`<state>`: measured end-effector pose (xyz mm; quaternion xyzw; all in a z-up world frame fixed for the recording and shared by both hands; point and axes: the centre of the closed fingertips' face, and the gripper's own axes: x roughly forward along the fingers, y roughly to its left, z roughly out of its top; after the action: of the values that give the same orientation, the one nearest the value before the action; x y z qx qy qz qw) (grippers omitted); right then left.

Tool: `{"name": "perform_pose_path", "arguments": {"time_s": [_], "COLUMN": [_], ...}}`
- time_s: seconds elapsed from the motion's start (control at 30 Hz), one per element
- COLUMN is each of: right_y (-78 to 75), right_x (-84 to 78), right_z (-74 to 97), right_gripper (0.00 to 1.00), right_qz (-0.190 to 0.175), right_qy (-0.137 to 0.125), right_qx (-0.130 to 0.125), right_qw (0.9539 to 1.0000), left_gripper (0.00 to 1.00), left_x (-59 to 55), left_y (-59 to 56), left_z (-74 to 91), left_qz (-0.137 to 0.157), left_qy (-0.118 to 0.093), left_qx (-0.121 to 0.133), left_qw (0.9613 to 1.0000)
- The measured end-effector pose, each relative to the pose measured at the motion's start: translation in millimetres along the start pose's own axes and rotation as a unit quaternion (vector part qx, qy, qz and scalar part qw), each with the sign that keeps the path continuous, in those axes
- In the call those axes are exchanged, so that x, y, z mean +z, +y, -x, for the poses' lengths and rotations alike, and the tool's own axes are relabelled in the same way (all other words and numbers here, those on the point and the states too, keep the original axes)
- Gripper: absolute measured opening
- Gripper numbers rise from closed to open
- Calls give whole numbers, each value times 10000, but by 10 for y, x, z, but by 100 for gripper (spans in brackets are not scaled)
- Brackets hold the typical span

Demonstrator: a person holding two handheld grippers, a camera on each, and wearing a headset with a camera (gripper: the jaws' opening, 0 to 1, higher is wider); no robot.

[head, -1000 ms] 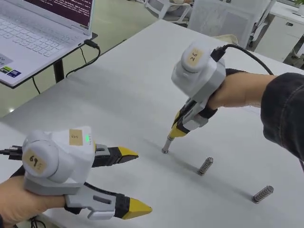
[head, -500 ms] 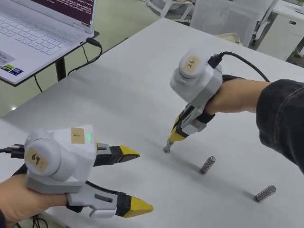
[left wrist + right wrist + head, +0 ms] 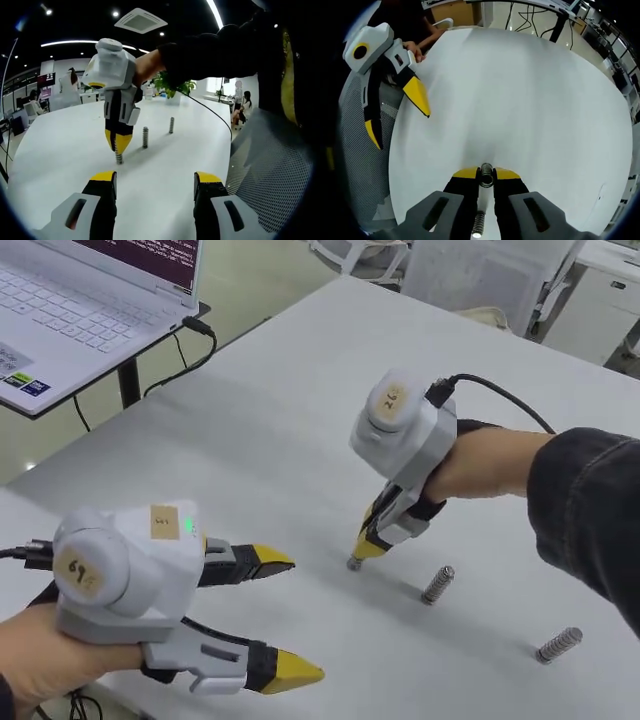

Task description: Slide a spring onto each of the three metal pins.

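My right claw [image 3: 362, 552], clamped on a spring [image 3: 486, 176] over the pin [image 3: 352, 564], may jam the coils if I tilt.

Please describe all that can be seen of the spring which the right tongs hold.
The spring is a small, tightly wound coil of grey metal. The yellow-tipped right tongs are shut on it from both sides. It stands nearly upright, with its lower end on the white table. In the head view it is to the left of another spring. Whether a pin is inside it cannot be told.
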<state>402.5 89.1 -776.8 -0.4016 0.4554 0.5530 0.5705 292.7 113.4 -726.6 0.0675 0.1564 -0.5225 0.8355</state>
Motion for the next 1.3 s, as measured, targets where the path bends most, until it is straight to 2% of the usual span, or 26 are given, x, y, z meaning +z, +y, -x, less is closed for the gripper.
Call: {"name": "perform_pose_path", "arguments": {"time_s": [0.23, 0.9, 1.17, 1.3], "right_y": [101, 180, 189, 201], "right_x": [-26, -23, -37, -38], "right_z": [-15, -23, -10, -7], "right_gripper": [8, 9, 18, 26], "right_qz": [19, 74, 76, 48], "right_qy": [-4, -120, -179, -219], "right_qx": [19, 24, 43, 74], "right_qw": [10000, 9999, 9998, 9997], "left_gripper": [58, 57, 58, 58], "left_x": [-24, -29, -23, -16], "left_y": [8, 17, 3, -3], "left_z": [6, 6, -6, -14], "left_qz": [-2, 13, 13, 3], "left_qy": [13, 10, 22, 21], "left_qx": [-4, -21, -53, -65], "left_qw": [10000, 10000, 10000, 10000]}}
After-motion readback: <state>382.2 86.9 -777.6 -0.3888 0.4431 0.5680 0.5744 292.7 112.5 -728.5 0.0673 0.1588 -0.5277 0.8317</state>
